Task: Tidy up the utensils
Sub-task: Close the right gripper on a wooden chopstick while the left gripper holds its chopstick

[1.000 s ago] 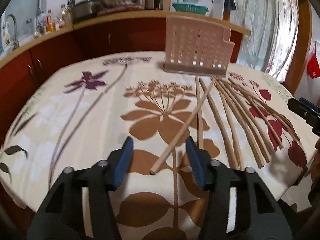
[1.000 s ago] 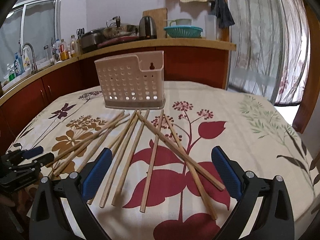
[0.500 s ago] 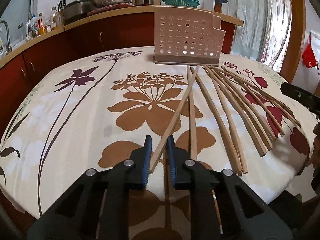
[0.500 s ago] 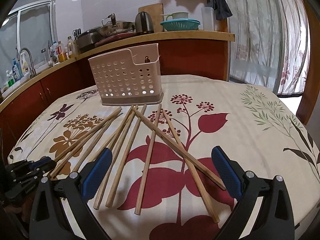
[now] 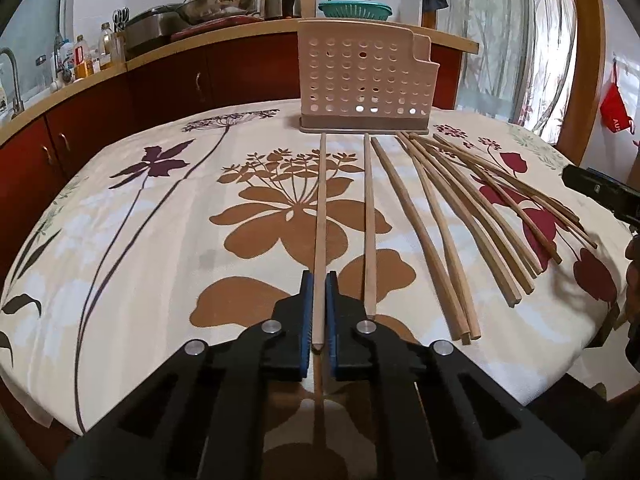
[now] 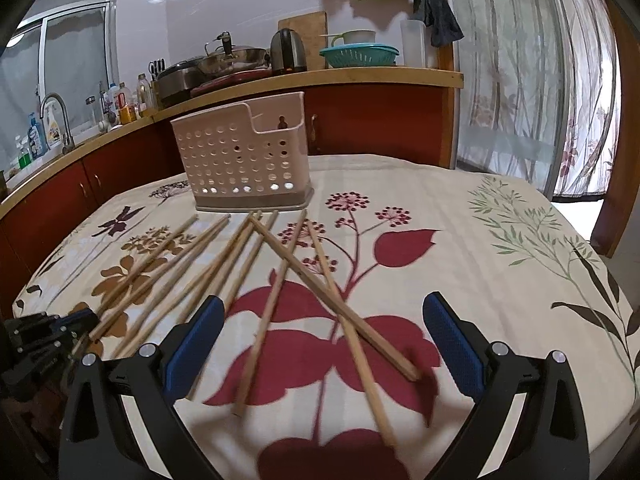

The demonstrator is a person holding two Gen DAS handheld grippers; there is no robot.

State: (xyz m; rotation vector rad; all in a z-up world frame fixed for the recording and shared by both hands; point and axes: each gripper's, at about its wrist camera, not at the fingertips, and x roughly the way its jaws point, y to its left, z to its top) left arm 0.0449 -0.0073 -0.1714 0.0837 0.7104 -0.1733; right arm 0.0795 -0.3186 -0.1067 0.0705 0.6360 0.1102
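Observation:
Several wooden chopsticks [image 5: 436, 220] lie fanned out on the flowered tablecloth [image 5: 140, 240] in front of a beige perforated utensil holder [image 5: 366, 80]. My left gripper [image 5: 319, 312] is shut on the near end of one chopstick [image 5: 321, 208], which points straight at the holder. In the right wrist view the holder [image 6: 244, 156] stands upright at the far side and the chopsticks [image 6: 280, 280] lie before it. My right gripper [image 6: 322, 340] is open and empty above their near ends. The left gripper [image 6: 44, 332] shows at the left edge there.
The table's near edge drops off just below both grippers. A kitchen counter [image 6: 360, 76] with a wok, kettle and teal basket runs behind the table. A sink with bottles [image 6: 48, 132] is at the far left. Curtains [image 6: 520, 80] hang at the right.
My left gripper has closed on the leftmost chopstick's near end and swung it from slanting to straight toward the holder. The right gripper stays open, moved slightly closer over the chopsticks.

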